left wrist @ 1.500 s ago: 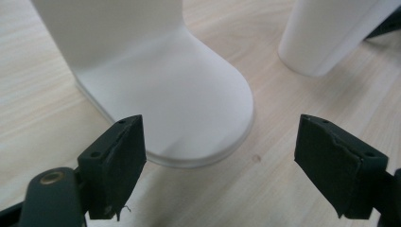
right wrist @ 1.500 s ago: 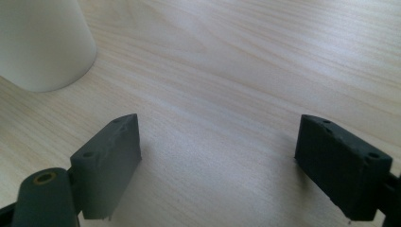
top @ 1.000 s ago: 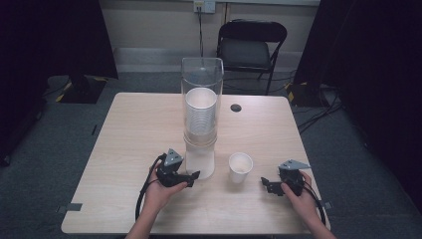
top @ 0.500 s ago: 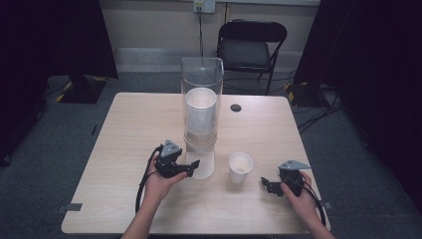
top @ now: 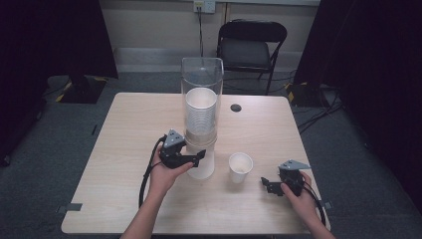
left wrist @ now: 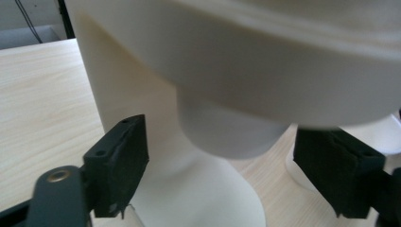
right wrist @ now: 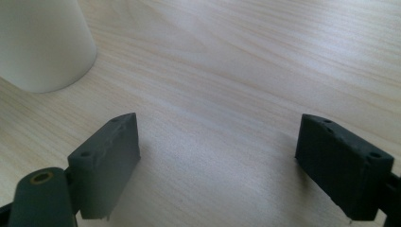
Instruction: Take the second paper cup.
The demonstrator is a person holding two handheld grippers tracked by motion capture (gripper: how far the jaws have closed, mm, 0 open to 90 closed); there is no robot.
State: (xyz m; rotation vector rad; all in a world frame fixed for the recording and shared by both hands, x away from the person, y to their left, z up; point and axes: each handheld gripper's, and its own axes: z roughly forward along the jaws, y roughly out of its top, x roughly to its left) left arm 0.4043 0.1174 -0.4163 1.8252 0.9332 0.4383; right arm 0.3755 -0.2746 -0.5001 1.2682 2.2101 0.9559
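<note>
Pale wood-grain table with a smooth matt finish. Matt white paper cups: a single cup and a stack inside a clear glossy plastic dispenser. Matt black plastic jaws on the left gripper and right gripper.

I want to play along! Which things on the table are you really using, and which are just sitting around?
In use:
- cup dispenser with its stack of cups
- bottom cup poking out under it
- left gripper, open around that cup
- loose cup on the table

Just around:
- right gripper, open, resting
- folding chair
- small black disc
</note>
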